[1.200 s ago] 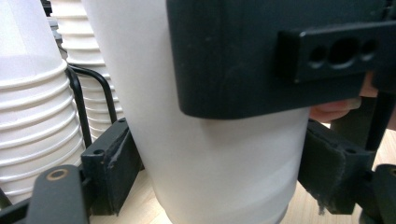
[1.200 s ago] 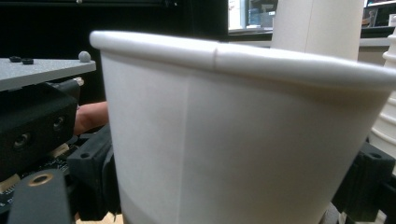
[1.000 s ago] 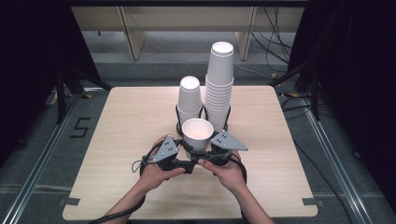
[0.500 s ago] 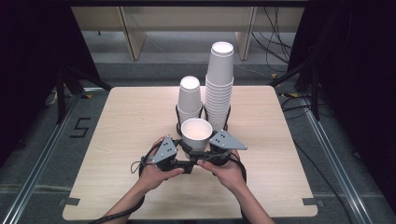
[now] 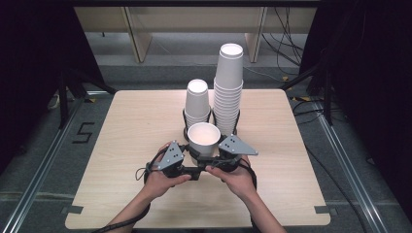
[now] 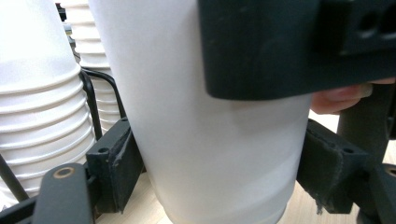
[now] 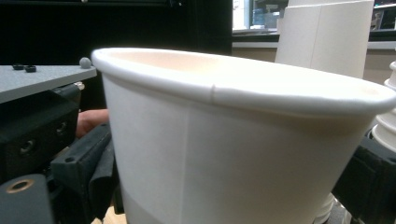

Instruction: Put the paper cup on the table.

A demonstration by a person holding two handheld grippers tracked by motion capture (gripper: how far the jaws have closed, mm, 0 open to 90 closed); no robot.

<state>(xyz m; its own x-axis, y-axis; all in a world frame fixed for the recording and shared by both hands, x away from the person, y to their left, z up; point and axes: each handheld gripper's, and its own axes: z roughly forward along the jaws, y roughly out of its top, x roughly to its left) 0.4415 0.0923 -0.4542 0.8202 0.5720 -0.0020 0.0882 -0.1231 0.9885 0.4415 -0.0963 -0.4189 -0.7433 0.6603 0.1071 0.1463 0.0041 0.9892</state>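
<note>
A white paper cup (image 5: 204,138) stands upright near the table's middle, between both hands. My left gripper (image 5: 190,156) comes in from the left and is shut on the cup's lower wall (image 6: 210,140), one pad (image 6: 116,168) on each side near the base. My right gripper (image 5: 217,154) comes in from the right, and its jaws have just been opening. The cup (image 7: 233,140) sits between them with the pads (image 7: 88,177) slack on it. One right jaw crosses in front of the cup in the left gripper view.
Just behind the cup stand a short stack of white cups (image 5: 197,99) and a taller stack (image 5: 228,87), each in a black wire holder (image 5: 187,124). The wooden table (image 5: 121,145) has free room to the left, right and front. Cables trail from both grippers.
</note>
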